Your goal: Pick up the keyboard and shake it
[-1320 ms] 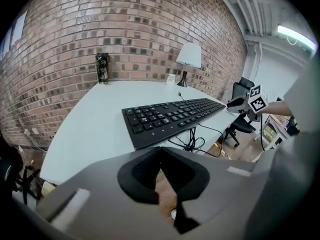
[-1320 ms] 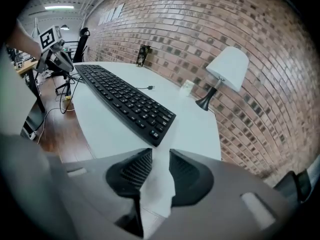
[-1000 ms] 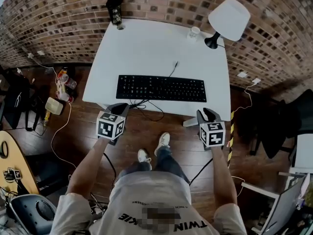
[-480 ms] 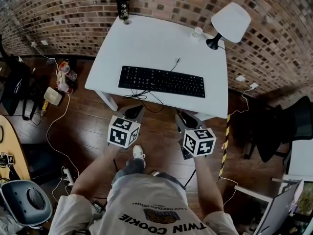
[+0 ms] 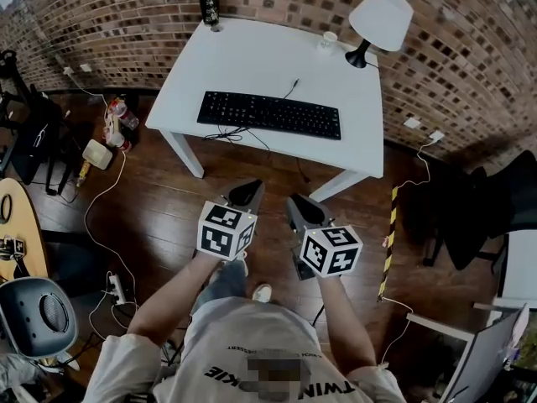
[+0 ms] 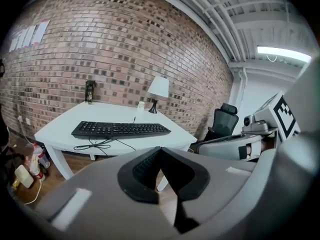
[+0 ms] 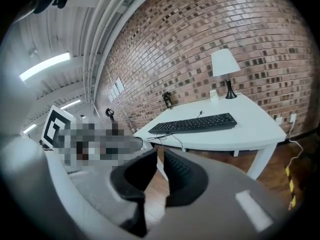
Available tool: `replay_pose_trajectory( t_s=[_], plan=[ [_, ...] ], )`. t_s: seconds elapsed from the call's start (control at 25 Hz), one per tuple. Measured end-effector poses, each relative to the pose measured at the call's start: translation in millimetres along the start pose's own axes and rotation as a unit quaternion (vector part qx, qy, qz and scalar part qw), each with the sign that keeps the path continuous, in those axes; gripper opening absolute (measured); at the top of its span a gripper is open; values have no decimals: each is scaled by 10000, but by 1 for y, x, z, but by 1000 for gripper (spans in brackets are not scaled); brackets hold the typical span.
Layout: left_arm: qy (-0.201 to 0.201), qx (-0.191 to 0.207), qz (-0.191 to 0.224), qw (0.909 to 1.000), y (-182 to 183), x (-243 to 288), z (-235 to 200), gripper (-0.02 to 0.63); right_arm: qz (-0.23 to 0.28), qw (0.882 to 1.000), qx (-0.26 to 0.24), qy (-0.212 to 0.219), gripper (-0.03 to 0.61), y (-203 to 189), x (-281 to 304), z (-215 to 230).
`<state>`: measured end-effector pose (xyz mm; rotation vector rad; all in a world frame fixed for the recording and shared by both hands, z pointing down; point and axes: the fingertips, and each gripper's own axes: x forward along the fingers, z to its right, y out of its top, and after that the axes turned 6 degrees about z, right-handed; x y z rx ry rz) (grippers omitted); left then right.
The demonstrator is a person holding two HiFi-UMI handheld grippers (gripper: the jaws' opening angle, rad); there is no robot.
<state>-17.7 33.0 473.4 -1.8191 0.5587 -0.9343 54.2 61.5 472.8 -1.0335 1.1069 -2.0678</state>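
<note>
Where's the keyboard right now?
In the head view the keyboard lies flat on the white table, towards its front edge and roughly centred. The lamp stands behind it at the back right corner.

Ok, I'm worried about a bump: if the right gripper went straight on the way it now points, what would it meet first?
Nothing close: the right gripper, jaws closing on nothing, has open air ahead. First would probably be the table at its near edge, below the keyboard; depth is unclear.
</note>
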Motion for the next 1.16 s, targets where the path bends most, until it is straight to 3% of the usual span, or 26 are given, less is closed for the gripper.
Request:
replay_pose_trajectory(
  t_s=[0.52, 0.84, 1.16],
  plan=[
    [-84, -199, 106, 9997, -26, -50, 132, 6, 262, 9992, 179, 256, 3, -38, -113, -24],
    [232, -118, 269, 9993, -21, -77, 147, 6, 459, 9983, 210, 287, 3, -41, -133, -44],
    [204, -129, 231, 9994, -19, -89, 144, 6, 571, 9969, 426, 333, 3, -34, -131, -57]
  ],
)
